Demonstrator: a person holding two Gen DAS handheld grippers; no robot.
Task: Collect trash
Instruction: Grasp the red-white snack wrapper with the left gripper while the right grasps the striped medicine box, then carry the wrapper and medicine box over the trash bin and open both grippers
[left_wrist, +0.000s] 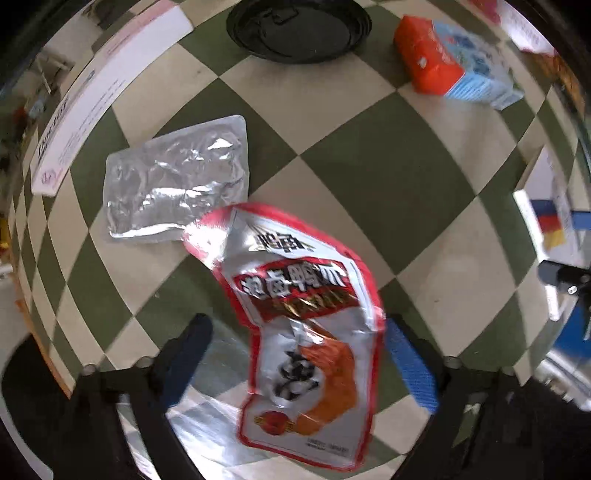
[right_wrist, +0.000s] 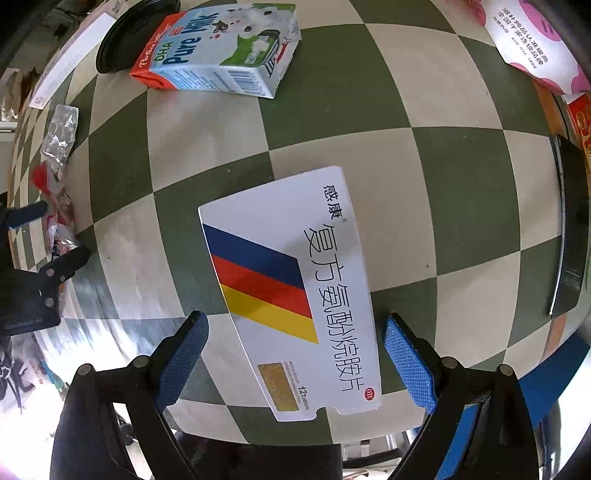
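Observation:
In the left wrist view a red and silver snack wrapper (left_wrist: 306, 332) lies on the checked table between the wide-open fingers of my left gripper (left_wrist: 295, 354); neither pad touches it. A crumpled silver foil pouch (left_wrist: 177, 181) lies just beyond it to the left. In the right wrist view a flat white medicine box (right_wrist: 295, 291) with blue, red and yellow stripes lies between the open fingers of my right gripper (right_wrist: 295, 354). A milk carton (right_wrist: 221, 55) lies on its side farther back, also seen in the left wrist view (left_wrist: 454, 62).
A black round lid or dish (left_wrist: 299, 29) sits at the table's far side. A long white box (left_wrist: 96, 96) lies along the left edge. A pink and white box (right_wrist: 535, 44) is at the far right. My left gripper shows at the right view's left edge (right_wrist: 48, 236).

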